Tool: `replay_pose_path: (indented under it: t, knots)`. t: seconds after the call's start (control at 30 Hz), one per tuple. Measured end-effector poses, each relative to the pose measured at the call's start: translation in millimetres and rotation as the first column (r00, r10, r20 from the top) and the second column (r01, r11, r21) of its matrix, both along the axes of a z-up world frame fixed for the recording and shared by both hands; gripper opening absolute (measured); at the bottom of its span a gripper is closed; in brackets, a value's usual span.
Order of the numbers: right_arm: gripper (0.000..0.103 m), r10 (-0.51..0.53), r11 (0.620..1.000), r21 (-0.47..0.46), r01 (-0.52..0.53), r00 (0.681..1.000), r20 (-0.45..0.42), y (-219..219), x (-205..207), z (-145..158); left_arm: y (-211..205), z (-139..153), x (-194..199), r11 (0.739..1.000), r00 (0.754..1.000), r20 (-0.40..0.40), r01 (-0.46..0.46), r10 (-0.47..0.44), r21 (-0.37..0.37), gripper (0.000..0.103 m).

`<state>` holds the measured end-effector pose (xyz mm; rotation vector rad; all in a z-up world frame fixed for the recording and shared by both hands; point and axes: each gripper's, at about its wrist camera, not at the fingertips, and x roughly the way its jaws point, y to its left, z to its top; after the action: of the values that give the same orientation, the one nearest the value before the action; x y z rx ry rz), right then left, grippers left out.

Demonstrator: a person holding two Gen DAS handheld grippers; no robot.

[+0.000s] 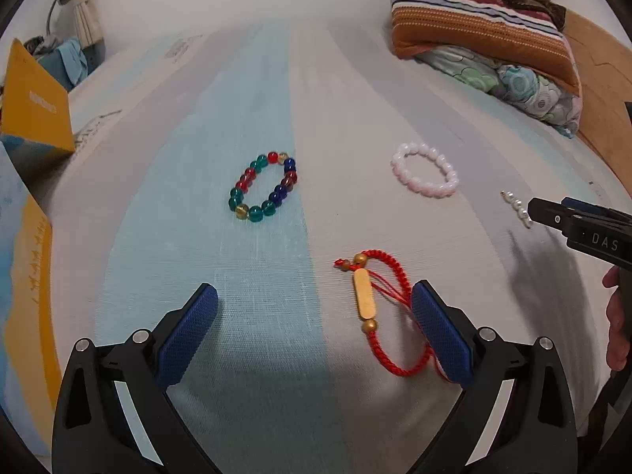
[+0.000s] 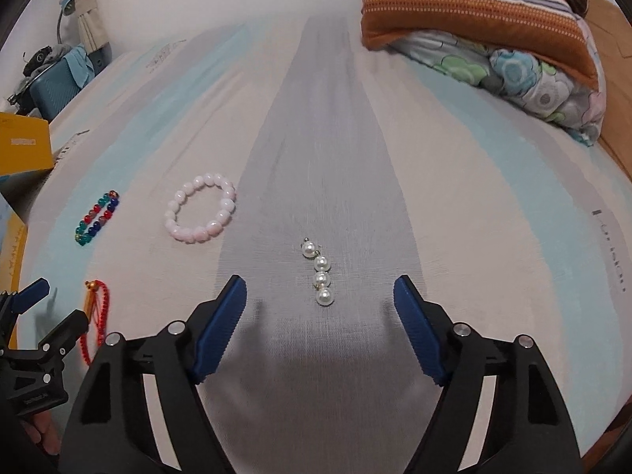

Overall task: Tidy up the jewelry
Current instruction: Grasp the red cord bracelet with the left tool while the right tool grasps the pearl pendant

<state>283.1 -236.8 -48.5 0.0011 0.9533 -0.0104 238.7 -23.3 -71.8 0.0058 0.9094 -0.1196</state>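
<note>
Now I am hovering my spread left claw (image 1: 314, 330) around the red cord bracelet (image 1: 379, 316) and my spread right claw (image 2: 320, 320) before the pearl string (image 2: 320, 276), lining up each pick on the bed (image 2: 474, 217).

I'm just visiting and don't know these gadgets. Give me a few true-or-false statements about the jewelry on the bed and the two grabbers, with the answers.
1. The left gripper already clamps the red cord bracelet. False: its jaws stand open, with the bracelet lying near the right-hand jaw.
2. The string of white pearls lies between the open jaws of the right gripper. True.
3. The pink bead bracelet is stacked on the multicolored bead bracelet. False: they lie apart on the bedsheet.
4. Four pieces of jewelry lie on the bed. True.
5. A folded blanket pile sits at the far right of the bed. True.
</note>
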Motion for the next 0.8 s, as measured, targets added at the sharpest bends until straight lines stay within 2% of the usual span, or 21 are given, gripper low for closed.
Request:
replay_pose_path:
  t: [0.1, 0.27, 0.37, 0.43, 0.5, 0.57, 0.73, 0.8]
  knots:
    - [0.072, 0.001, 1.0, -0.001, -0.001, 1.0, -0.012, -0.7, 4.7, -8.5, 1.0, -7.2, 3.0, 1.0, 1.0, -0.009, -0.009, 0.009, 0.001, 0.094]
    - [0.061, -0.005, 1.0, 0.021, 0.005, 0.999, -0.04, -6.5, 10.9, -20.5, -0.8, -11.6, 5.0, 1.0, 1.0, -0.001, -0.016, 0.016, 0.017, 0.091]
    - [0.051, -0.004, 0.999, 0.05, 0.007, 0.998, -0.059, -8.8, 11.8, -26.7, -0.9, -11.3, 3.4, 0.999, 1.0, 0.008, -0.023, 0.022, 0.023, 0.084]
    - [0.047, -0.005, 0.999, 0.053, 0.008, 0.998, -0.057, -9.2, 10.9, -28.1, -2.1, -11.7, 2.0, 0.999, 1.0, 0.009, -0.019, 0.019, 0.032, 0.076]
    - [0.039, -0.003, 0.998, 0.062, 0.006, 0.998, -0.058, -10.2, 10.2, -27.9, -3.1, -11.2, 0.7, 0.999, 1.0, 0.009, -0.016, 0.016, 0.044, 0.065]
    - [0.028, -0.001, 0.998, 0.068, 0.005, 0.998, -0.059, -11.5, 10.2, -27.2, -2.8, -10.3, 0.5, 0.999, 1.0, 0.003, -0.012, 0.012, 0.044, 0.055]
    - [0.013, 0.007, 0.996, 0.087, -0.001, 0.998, -0.069, -12.0, 8.2, -26.1, -2.6, -8.3, -2.6, 0.999, 1.0, -0.008, -0.003, 0.003, 0.04, 0.03]
    - [0.011, 0.01, 0.995, 0.095, -0.004, 0.997, -0.073, -12.5, 7.3, -25.4, -1.8, -7.1, -3.6, 1.0, 1.0, -0.015, 0.0, 0.0, 0.029, 0.011]
